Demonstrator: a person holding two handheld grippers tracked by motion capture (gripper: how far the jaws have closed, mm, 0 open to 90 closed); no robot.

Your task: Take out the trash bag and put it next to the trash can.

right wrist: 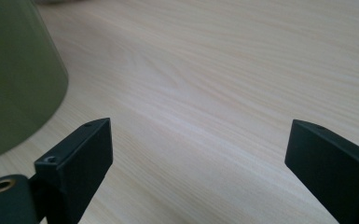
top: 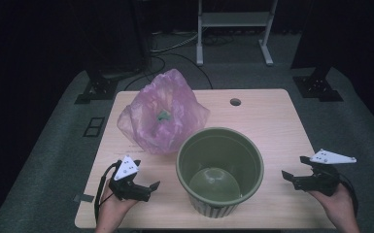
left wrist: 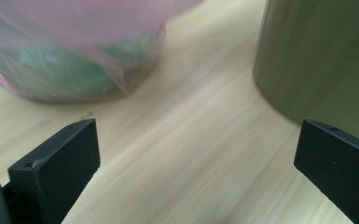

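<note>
An olive-green empty pot (top: 220, 167) stands near the table's front edge, between both grippers. A crumpled translucent pink bag (top: 162, 114) with something green inside sits behind it to the left, touching its rim. My left gripper (top: 148, 175) rests open at the front left, aimed at the gap between the bag (left wrist: 74, 56) and the pot (left wrist: 321, 60); in the left gripper view its jaws (left wrist: 196, 144) are wide apart over bare wood. My right gripper (top: 294, 167) is open at the front right, held in a hand. In the right gripper view (right wrist: 198, 144) the pot's wall (right wrist: 14, 79) is at the left.
The light wooden table (top: 272, 121) has a round cable hole (top: 235, 102) at the back. Bare wood stretches to the right of the pot. A white stand (top: 233, 29) and dark equipment legs (top: 97, 87) stand on the floor beyond the table.
</note>
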